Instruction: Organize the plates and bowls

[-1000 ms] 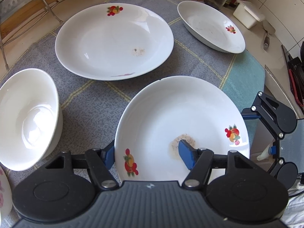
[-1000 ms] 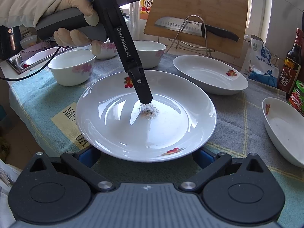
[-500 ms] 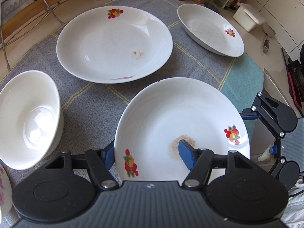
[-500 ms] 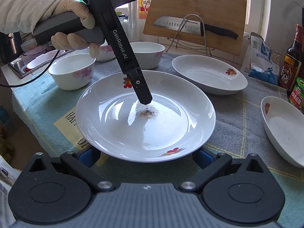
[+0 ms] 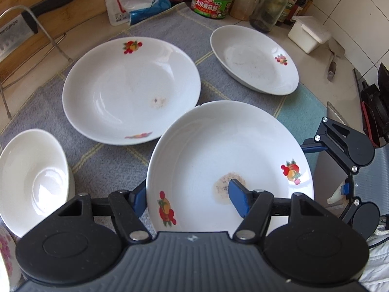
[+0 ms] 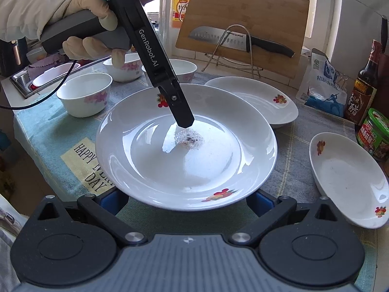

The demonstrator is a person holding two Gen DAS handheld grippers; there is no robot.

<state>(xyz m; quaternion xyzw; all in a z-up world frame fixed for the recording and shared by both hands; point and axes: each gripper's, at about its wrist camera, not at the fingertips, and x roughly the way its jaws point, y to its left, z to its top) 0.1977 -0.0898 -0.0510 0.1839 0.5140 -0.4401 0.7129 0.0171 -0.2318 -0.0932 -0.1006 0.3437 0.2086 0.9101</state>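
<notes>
1. Compared with the frame a second earlier, the held plate [image 5: 228, 160] has been lifted and tipped up at its far edge, and in the left wrist view more of the counter's back row of jars and bottles has come into sight.
2. The held plate is clamped at its near rim by the left gripper [image 5: 187, 198]: one blue finger [image 5: 239, 200] lies on the inner face beside a brownish residue patch [image 5: 226, 186], the other is tucked under the rim outside.
3. In the right wrist view the right gripper [image 6: 184, 200] is seen with its fingers spread wide, one to each side of the held plate's rim and below it; nothing is gripped by it.
4. Relative to the held plate, a second round plate [image 5: 131, 92] lies flat on the grey cloth [image 5: 102, 160] just beyond and to the left, an oval dish [image 5: 254, 60] sits farther back to the right, and a plain white bowl [image 5: 31, 182] stands to the left.
5. More bowls, with pink flowers [image 6: 85, 96], are seen in the right wrist view beyond the held plate, toward the sink side.
6. The step in hand is judged to be the carrying of the held plate toward the second round plate for stacking.
7. For the next move, the held plate would need to be levelled, centred over the second round plate, lowered until the bases nest, and only then released; a tilted release could let the china slide or chip.
</notes>
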